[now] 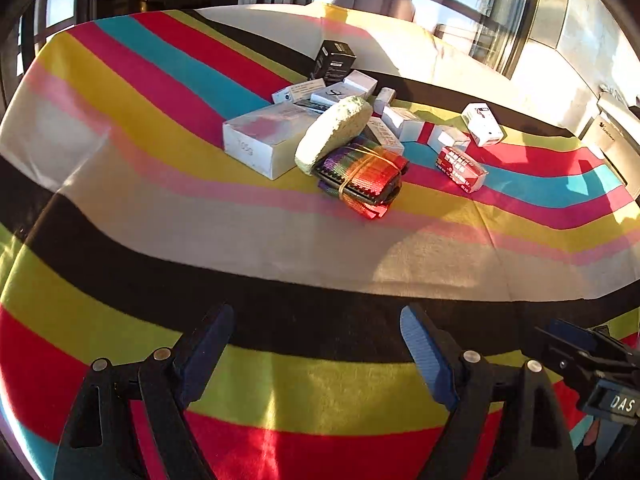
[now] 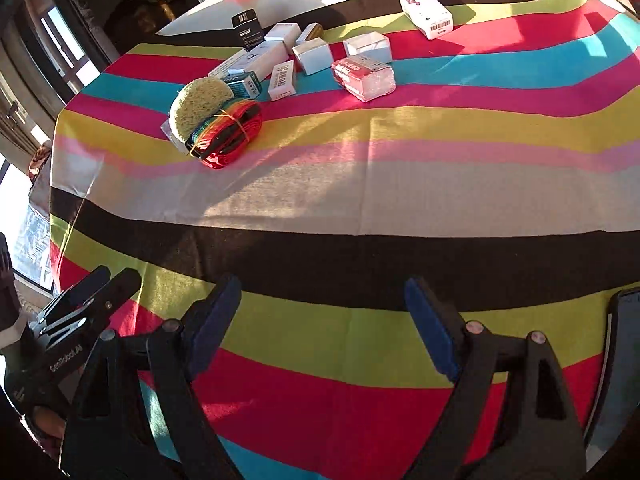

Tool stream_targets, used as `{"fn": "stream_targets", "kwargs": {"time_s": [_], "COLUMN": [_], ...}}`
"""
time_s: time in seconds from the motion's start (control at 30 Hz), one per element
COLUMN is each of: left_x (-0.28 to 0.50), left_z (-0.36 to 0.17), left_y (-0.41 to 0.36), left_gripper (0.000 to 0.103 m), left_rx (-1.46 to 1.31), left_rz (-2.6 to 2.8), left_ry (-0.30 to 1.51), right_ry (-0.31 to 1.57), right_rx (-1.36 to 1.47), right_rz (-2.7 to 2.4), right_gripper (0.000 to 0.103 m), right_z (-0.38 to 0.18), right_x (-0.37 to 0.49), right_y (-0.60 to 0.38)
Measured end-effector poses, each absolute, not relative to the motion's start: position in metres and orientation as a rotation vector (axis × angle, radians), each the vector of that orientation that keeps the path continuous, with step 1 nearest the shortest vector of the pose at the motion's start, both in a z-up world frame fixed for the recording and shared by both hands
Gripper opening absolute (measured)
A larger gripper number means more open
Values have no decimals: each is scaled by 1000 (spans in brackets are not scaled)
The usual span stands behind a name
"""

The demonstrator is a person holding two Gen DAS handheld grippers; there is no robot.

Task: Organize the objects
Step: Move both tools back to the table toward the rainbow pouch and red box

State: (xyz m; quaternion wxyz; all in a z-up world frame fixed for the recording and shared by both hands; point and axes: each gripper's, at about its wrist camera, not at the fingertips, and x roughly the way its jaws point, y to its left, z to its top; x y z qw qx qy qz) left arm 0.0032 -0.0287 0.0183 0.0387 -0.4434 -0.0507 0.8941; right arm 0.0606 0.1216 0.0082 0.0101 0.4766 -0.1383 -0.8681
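Left wrist view: left gripper (image 1: 316, 344) hangs over the near stripes of a striped cloth (image 1: 160, 208), jaws spread wide, nothing between the blue pads (image 1: 424, 352). Objects sit in a cluster well ahead on the far half of the cloth. A pale green sponge (image 1: 334, 134) leans on a large white box (image 1: 264, 138) and on a rainbow strap bundle (image 1: 364, 174) bound with a rubber band. A red-and-white packet (image 1: 462, 168) lies to the right of the bundle, apart from it. A white barcode box (image 1: 483, 124) sits further right. A black box (image 1: 334, 62) stands upright at the back, small white cartons (image 1: 404, 122) packed between. Part of the right gripper (image 1: 588, 356) shows at the right edge. Right wrist view: right gripper (image 2: 322, 312) also gapes, empty, above the near stripes. Same cluster at upper left: sponge (image 2: 198, 106) touching the strap bundle (image 2: 226, 134), red-and-white packet (image 2: 364, 78) right of it, white barcode box (image 2: 426, 12) alone at the far edge, black box (image 2: 248, 28) behind the cartons (image 2: 314, 56). The left gripper (image 2: 86, 300) enters at the left edge; its jaw state is unclear in this view. A dark flat object at the right edge is too cropped to identify.
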Motion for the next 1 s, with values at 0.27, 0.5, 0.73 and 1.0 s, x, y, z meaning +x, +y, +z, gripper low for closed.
{"fn": "stream_targets", "kwargs": {"time_s": [0.27, 0.5, 0.73, 1.0], "left_x": [-93, -83, -17, -2], "left_z": [5, 14, 10, 6], "left_y": [11, 13, -15, -23], "left_gripper": [91, 76, 75, 74], "left_rx": [-1399, -1351, -1354, -1337], "left_rz": [2653, 2652, 2667, 2741], "left_ry": [125, 87, 11, 33], "right_ry": [-555, -545, -201, 10], "right_rx": [1458, 1445, 1441, 1521], "right_rz": [-2693, -2675, -2751, -2774], "right_gripper": [86, 88, 88, 89], "right_z": [5, 6, 18, -6], "right_x": [60, 59, 29, -85], "right_y": [142, 143, 138, 153]}}
